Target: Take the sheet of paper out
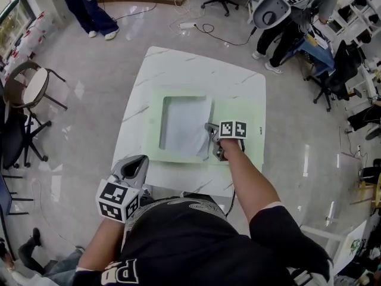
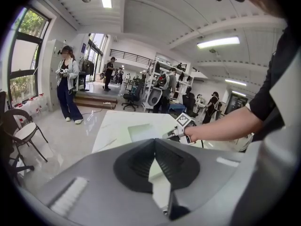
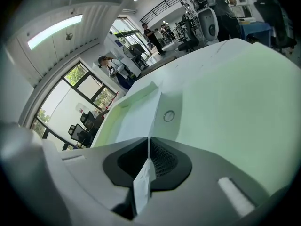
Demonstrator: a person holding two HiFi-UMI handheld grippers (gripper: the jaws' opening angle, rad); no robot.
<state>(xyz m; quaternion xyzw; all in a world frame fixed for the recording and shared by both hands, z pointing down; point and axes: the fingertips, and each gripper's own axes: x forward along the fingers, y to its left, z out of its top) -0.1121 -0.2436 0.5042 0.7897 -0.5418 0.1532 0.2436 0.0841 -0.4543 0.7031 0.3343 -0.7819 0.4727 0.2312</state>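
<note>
The right gripper [image 1: 213,140] reaches over the white marble table [image 1: 178,64]; its jaws are pressed together on the sheet of paper [image 1: 184,124], pinching the sheet's right edge near its 4 o'clock corner. In the right gripper view the paper's edge stands thin between the ribbed pads of the right gripper [image 3: 149,142]; from there the sheet of paper [image 3: 136,121] rises in a ridge away from the jaws.

The rest of the sheet lies on the left half of an open pale green folder [image 1: 238,109]; the folder sits near the middle of the table, its right half bare. A round snap button [image 3: 169,116] shows on the pale green folder [image 3: 225,93], just beside the paper's raised edge.

The left gripper [image 1: 138,164] hangs at about 7 o'clock from the folder, beside the table's near left corner and well apart from the paper; in its own view the jaws of the left gripper [image 2: 154,142] meet at the tips with nothing between them.

On the floor at 12 o'clock a power strip [image 1: 188,25] lies with its cable; a person [image 1: 89,5] stands at 11 o'clock; a chair [image 1: 33,91] stands at 9 o'clock.
</note>
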